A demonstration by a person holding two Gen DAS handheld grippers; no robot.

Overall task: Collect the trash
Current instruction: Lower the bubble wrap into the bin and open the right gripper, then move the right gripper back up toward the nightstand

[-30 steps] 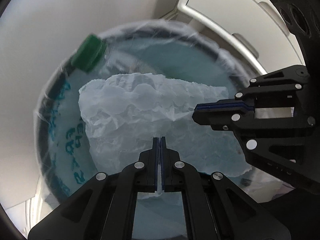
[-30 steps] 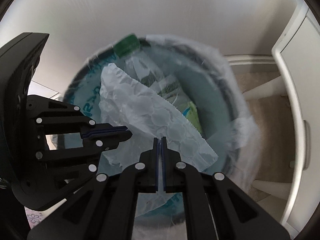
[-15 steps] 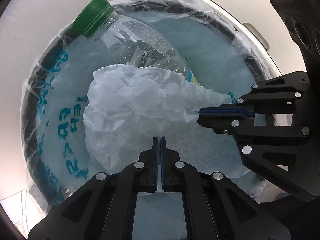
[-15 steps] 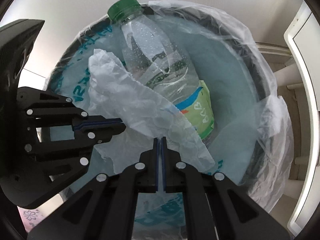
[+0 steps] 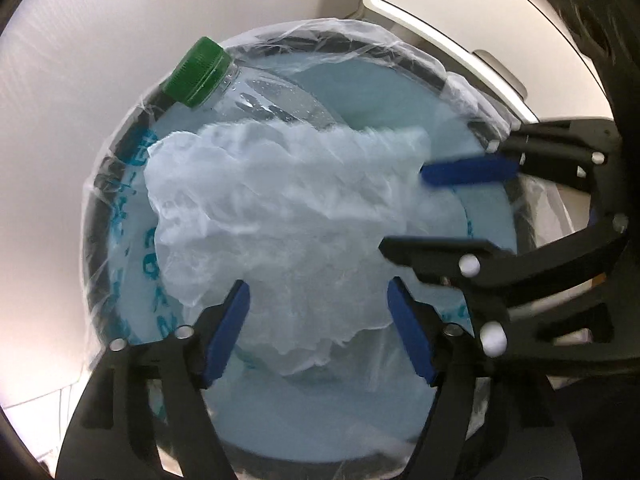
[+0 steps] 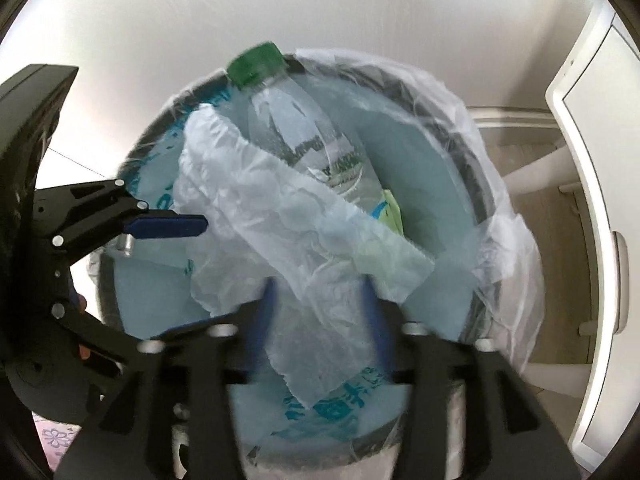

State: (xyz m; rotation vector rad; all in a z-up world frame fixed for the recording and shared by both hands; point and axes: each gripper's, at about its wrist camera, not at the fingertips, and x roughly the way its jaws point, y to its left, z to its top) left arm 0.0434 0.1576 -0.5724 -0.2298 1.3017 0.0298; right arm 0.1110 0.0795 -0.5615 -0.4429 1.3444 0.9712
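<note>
Nearest the left wrist camera, the left tool point(image 5: 318, 322) points steeply down into a lined trash bin point(image 5: 105, 184), its blue pads point(image 5: 226, 332) standing apart and still opening, with a crumpled translucent plastic sheet point(image 5: 288, 216) lying loose between and beyond them, not pinched by either pad. At about 3 o'clock in that view the right tool point(image 5: 408, 216) reaches in from the side, one blue pad near the sheet's far edge, and its jaws are likewise opening and clear of the plastic. From the right wrist camera the right tool point(image 6: 318, 304) frames the lower end of the sheet point(image 6: 280, 216), which drapes slackly down past the blurred pads toward 6 o'clock; the left tool point(image 6: 192, 236) enters from 9 o'clock, with a fingertip of the person's hand point(image 6: 82, 303) just visible behind it. Under and beyond the sheet, a clear plastic bottle point(image 6: 308, 136) with a green label leans inside the bin, its green cap point(image 5: 198, 72) resting against the rim at about 11 o'clock. A thin bin liner point(image 6: 496, 240) with teal printing is folded over the rim. Beyond the bin stand a pale wall point(image 6: 280, 8) and, at 2 to 3 o'clock, a white cabinet door point(image 6: 596, 160).
</note>
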